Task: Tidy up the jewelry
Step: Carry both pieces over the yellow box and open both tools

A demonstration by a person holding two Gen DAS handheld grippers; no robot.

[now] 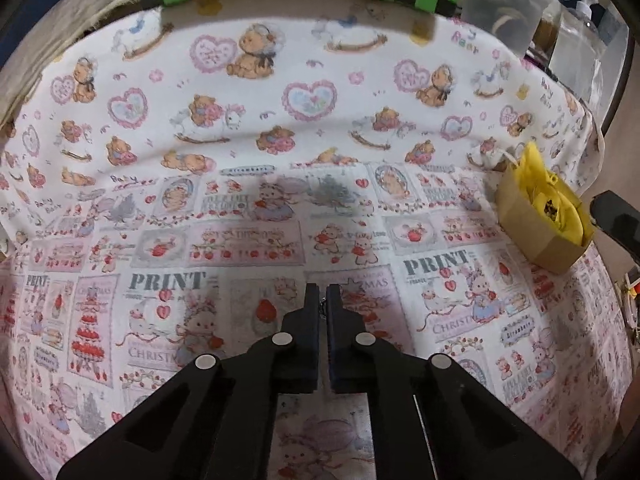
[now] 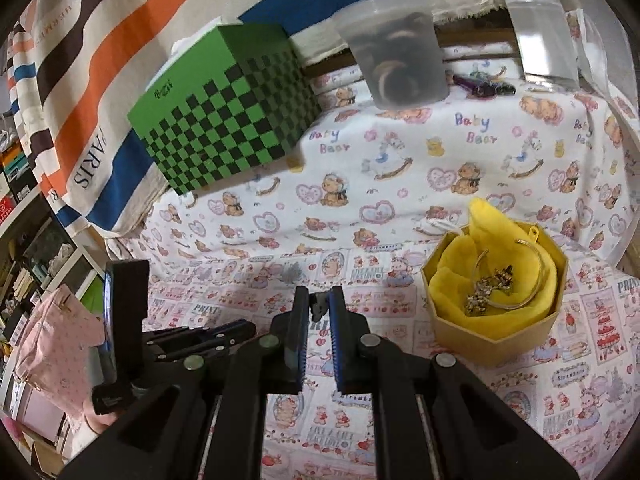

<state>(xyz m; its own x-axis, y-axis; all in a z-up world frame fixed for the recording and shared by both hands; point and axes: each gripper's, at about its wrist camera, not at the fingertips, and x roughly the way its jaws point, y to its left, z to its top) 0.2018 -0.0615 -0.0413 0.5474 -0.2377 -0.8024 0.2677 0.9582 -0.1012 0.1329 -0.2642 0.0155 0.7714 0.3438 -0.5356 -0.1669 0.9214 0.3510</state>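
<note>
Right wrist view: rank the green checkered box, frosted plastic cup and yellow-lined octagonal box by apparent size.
1. Green checkered box, largest.
2. Yellow-lined octagonal box.
3. Frosted plastic cup, though it stands farther back, so true size is unsure.

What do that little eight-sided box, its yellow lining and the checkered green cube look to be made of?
Box: apparently tan cardboard, matte, with flat folded walls. Yellow lining: soft cloth or tissue, crumpled in loose folds; which one is unclear. Green cube: probably printed card or paperboard, with a smooth surface and crisp edges.
</note>
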